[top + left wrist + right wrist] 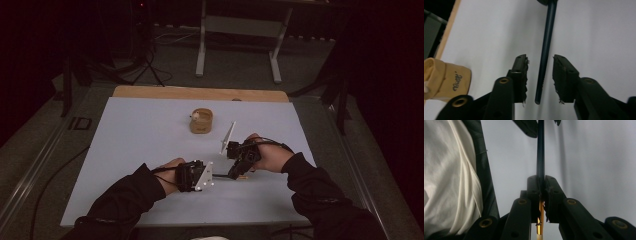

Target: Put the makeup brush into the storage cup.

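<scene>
Near the front edge of the white mat (150, 130), the two grippers face each other with a thin dark rod between them, most likely a pencil or fine paintbrush: dark blue shaft (546, 50), then a gold band and a pale end (540, 220) seen in the right gripper view.

Right gripper (541, 187): jaws closed tight on the rod, just where the blue shaft meets the gold band. The rod runs straight out from it toward the left gripper.

Left gripper (540, 72): jaws partly open, standing either side of the rod's free end. The pads (522, 75) do not press on it; a gap shows on each side, narrower on one (the rod sits off-centre between them). So it brackets the rod but has no hold on it yet.

Handling, as judged: light, stiff, smooth and round, so it may roll or pivot in a single pinch. The lacquered shaft looks slippery; the worn, frayed pads may grip unevenly. Best hold for the left gripper is square across the blue shaft a little in from the tip, with the rod centred between the pads, so that closing does not nudge it sideways against the right gripper's grip.

Farther back on the mat stands a small tan holder (201, 121) (printed script on its side), well apart from both hands.
</scene>
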A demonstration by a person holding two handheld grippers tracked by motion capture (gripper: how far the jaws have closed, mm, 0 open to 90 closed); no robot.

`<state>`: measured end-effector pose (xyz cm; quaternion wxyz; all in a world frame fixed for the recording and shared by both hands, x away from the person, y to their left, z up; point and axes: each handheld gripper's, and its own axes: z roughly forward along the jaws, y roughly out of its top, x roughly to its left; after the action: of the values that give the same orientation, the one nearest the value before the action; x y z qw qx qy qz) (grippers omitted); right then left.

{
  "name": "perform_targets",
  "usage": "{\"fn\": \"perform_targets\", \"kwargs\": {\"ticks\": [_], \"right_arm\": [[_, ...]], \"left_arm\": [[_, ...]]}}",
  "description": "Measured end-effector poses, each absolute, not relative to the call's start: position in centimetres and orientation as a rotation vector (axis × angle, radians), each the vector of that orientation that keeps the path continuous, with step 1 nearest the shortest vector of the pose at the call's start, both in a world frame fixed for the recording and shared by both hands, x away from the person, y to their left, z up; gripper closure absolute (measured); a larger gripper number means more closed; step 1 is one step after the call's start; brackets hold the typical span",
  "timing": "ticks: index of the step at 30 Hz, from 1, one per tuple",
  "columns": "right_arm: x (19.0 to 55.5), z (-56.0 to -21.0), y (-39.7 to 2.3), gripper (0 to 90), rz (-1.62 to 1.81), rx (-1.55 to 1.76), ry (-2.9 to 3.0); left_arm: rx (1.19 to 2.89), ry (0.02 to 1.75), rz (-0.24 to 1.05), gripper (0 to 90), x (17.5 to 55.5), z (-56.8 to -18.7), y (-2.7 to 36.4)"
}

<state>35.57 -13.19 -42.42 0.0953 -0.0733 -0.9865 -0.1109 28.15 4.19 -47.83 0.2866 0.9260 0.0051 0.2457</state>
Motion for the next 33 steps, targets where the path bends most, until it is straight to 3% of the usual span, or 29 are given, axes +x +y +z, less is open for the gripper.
{"fn": "perform_targets", "kwargs": {"ticks": [11,21,26,31,33], "right_arm": [[35.61,-42.32,-13.15,83.5,-0.321,-0.225,-2.914],[35.87,-42.39,-13.32,81.5,-0.358,-0.243,-2.911],[35.75,-42.21,-13.27,59.2,-0.371,-0.284,-2.963],[35.90,-41.82,-13.51,46.7,-0.422,-0.321,-2.968],[35.92,-41.70,-13.61,46.2,-0.443,-0.334,-2.977]], "left_arm": [[2.521,0.011,0.636,81.2,28.63,-48.18,4.21],[2.572,-0.036,0.643,85.8,28.57,-48.39,3.93],[2.590,-0.039,0.635,85.8,28.88,-48.38,3.90],[2.615,0.003,0.596,86.1,29.02,-48.46,3.84],[2.619,0.007,0.588,86.2,29.01,-48.50,3.85]]}}
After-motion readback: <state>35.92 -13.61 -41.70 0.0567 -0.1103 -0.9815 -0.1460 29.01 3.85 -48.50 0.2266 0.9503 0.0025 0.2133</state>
